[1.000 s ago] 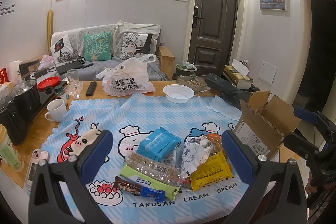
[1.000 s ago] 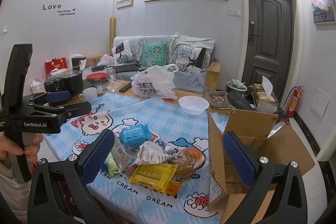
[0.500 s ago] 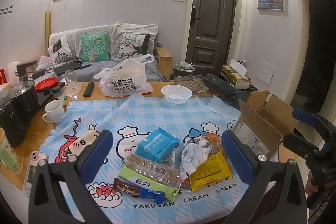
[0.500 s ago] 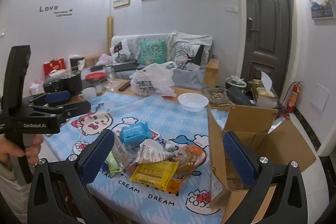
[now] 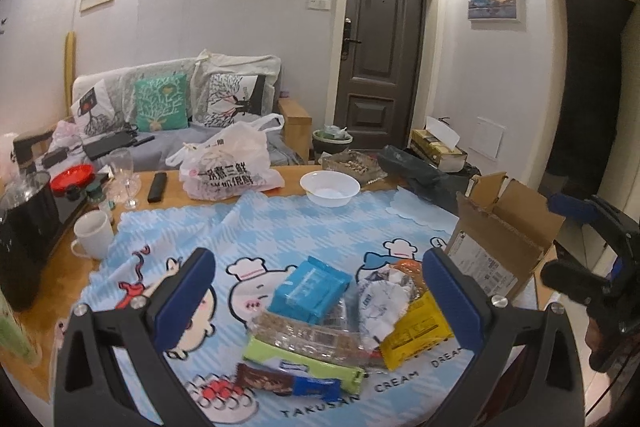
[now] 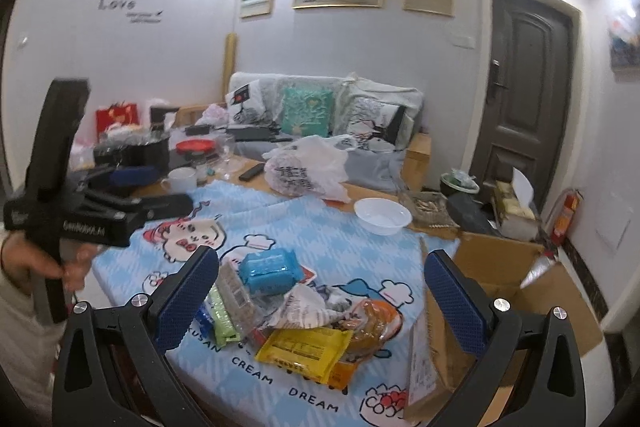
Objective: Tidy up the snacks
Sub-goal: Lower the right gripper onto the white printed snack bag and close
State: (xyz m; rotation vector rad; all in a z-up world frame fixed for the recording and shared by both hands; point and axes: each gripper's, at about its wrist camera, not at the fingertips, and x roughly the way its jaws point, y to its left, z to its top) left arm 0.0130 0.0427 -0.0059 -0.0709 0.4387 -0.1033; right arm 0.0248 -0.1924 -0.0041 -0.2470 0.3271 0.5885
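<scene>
both grippers hang above the near edge of the table, nothing held. left gripper (image 5: 316,291) has its fingers wide apart, right gripper (image 6: 320,291) the same — empty air between the pads on both.

snack pile (image 5: 340,315) sits on the blue checked cloth (image 5: 280,227) at the near edge: blue pack (image 5: 308,287) on top, clear-wrapped bar (image 5: 308,337) and green pack (image 5: 296,363) under it, chocolate bar (image 5: 288,385) nearest the edge, yellow pack (image 5: 418,333) and a crumpled white wrapper (image 5: 378,307) on the right side. open cardboard box (image 6: 512,291) stands just beside the pile on its right, flaps up. i'd guess that's the destination.

risks as i read it:
- packs overlap, so a pinch on one likely drags its neighbour, and the chocolate bar could get swept off the edge
- wrappers are slick and crinkly; a shallow pinch may slip mid-carry
- near flap of the box leans toward the pile, so a low transfer could catch it and shove the box, which looks to hang partly off the table corner
- white bowl (image 5: 330,189) and mug (image 5: 94,239) are well apart from the pile, low concern

versus a second ago: the pile and box are unchanged, fingers equally spread. both views have shifted a little, and the right view is now blurred, so that hand is moving.
</scene>
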